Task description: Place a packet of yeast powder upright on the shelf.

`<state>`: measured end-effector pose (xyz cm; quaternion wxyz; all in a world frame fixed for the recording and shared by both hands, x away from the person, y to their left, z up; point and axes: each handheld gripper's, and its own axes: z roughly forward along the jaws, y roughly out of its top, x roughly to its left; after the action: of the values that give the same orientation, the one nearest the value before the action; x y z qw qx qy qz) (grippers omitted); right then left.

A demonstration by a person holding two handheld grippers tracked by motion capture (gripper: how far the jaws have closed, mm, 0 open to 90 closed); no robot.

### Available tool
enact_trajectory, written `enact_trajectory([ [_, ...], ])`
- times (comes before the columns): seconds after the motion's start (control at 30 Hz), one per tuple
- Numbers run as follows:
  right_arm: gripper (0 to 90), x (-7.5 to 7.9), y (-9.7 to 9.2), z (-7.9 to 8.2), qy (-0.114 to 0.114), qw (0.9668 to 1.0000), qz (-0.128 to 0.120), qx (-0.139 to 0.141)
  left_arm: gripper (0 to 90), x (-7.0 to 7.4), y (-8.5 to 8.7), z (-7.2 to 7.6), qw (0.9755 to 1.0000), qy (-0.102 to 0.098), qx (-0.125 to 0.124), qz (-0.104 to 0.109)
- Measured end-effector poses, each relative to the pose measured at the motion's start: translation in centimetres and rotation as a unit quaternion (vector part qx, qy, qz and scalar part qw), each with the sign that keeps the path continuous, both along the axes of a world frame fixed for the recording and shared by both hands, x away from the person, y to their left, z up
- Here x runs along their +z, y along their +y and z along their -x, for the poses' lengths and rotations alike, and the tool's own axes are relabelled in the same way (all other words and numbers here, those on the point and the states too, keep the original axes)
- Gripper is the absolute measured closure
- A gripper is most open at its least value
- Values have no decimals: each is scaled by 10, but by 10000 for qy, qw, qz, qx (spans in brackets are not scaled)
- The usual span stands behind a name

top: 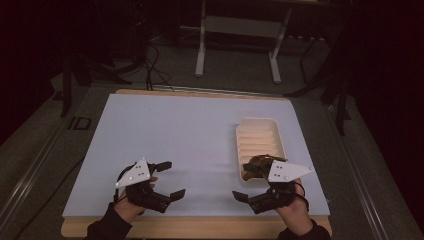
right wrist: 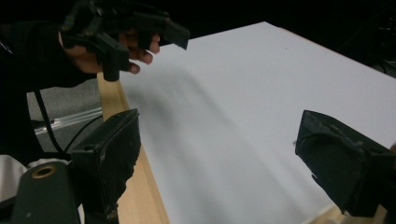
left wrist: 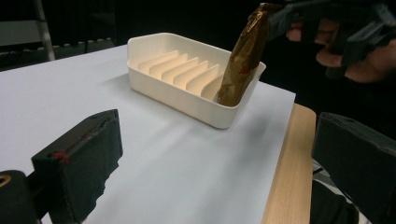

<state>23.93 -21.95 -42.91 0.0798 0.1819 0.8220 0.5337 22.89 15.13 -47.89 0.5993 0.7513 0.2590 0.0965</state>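
Brown packet (left wrist: 240, 58) leans in the ribbed tray (left wrist: 187, 93), just beside the gaping right tool (top: 246, 184).

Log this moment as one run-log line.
left gripper: open, empty, over table | right gripper: open, empty | crinkled gold-brown foil packet: upright in near end slot | ribbed cream plastic tray: on white table mat

High view: fixed above near edge, facing fwd/down over whole pale-blue rectangular table top (top: 190, 135). Left gripper view: low, close, facing right toward ribbed cream plastic tray (left wrist: 187, 79). Right gripper view: low, facing left. All share table top.
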Motion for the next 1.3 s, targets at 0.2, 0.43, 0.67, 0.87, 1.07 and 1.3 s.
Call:
enact_trajectory([
  [0.2,139,-12,-4,1,2,9998,142,-160,24,-1,-1,1,10000,11,-13,-15],
  [0.43,138,-23,-9,6,115,9999,87,-83,24,-2,-2,1,10000,6,-48,-32],
  [0.67,138,-33,-14,12,113,9998,174,-49,24,-2,-1,1,10000,5,-66,-31],
  [0.87,138,-38,-15,15,157,9994,305,27,24,-3,-1,1,10000,18,-68,-25],
  [1.07,138,-41,-20,16,234,9993,284,-14,24,-4,-1,1,10000,14,-80,-16],
  [1.3,143,-46,-24,17,177,9991,394,19,24,-9,-4,1,9998,78,-146,-56],
])
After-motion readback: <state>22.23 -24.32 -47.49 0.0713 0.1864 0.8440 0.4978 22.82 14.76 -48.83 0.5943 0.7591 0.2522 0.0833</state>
